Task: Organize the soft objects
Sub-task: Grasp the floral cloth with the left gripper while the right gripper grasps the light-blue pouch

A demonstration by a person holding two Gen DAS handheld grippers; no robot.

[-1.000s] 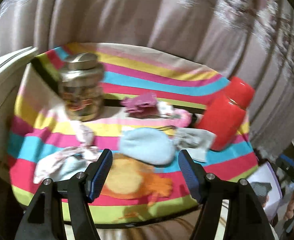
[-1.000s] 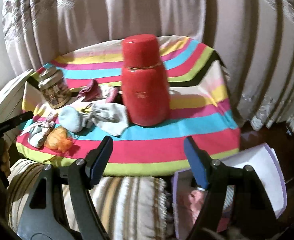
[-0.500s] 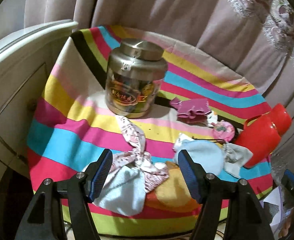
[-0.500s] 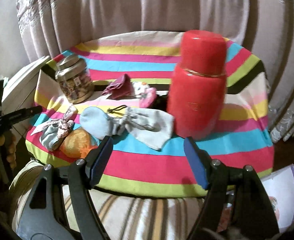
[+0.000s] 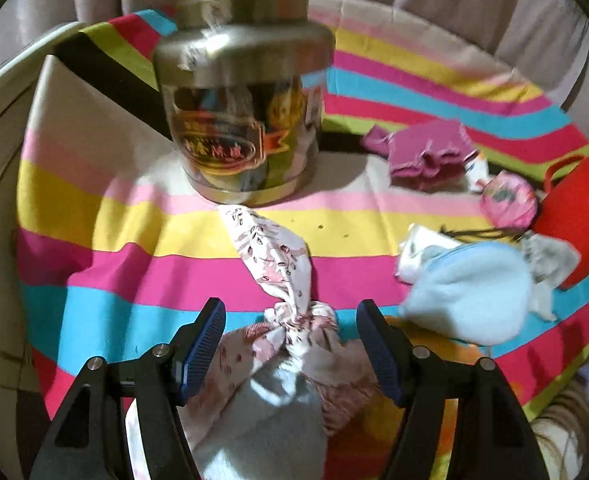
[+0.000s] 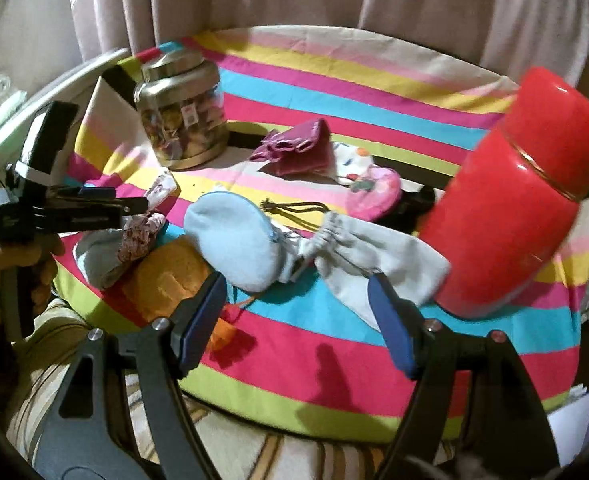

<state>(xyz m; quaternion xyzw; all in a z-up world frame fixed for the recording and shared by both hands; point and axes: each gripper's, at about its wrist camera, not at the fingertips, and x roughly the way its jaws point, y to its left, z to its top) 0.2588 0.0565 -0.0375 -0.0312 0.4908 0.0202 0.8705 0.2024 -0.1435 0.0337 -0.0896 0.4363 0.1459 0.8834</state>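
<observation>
Left wrist view: the left hand-held gripper is standing open, its jaws flanking the knot of a floral cloth bundle lying on the striped tabletop, just before a metal-lidded jar.

Right wrist view: the right hand-held gripper is hovering open at the tabletop's near edge, close before a light blue pouch and grey drawstring bag. Only this view is showing the whole red flask.
</observation>
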